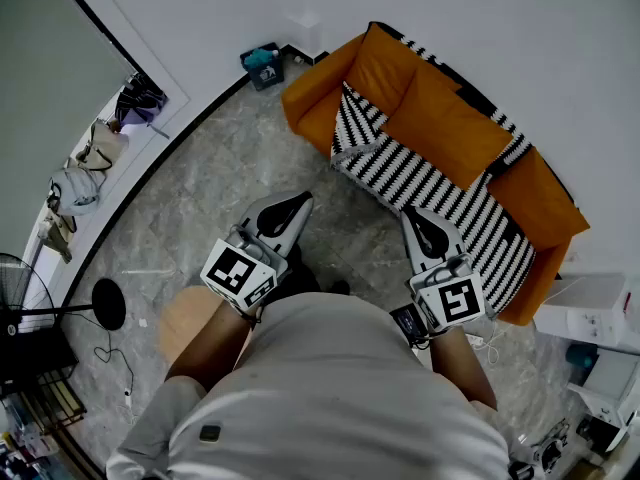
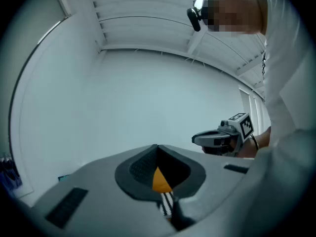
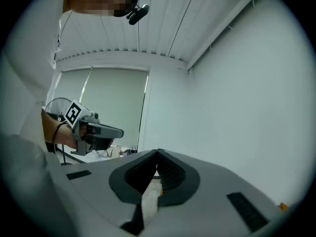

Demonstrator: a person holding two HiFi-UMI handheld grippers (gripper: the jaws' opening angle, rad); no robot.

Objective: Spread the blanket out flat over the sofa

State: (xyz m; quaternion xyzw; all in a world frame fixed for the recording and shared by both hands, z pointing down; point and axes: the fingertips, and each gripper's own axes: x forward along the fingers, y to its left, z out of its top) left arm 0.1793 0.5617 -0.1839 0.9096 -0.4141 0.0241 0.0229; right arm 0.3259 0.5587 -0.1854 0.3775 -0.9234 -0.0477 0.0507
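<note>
The orange sofa stands against the wall at the upper right of the head view. A black-and-white striped blanket lies over its seat, with a strip hanging over the backrest. Both grippers hang in the air in front of the person, short of the sofa and pointing toward it. My left gripper is shut and holds nothing; its jaws meet at the tip. My right gripper is also shut and empty. Each gripper view shows the other gripper beside it: the right gripper and the left gripper.
A blue container sits by the wall left of the sofa. A fan base and cables lie on the marble floor at the left, and bags lie beyond a doorway. White boxes stand right of the sofa. A round wooden stool is by the person.
</note>
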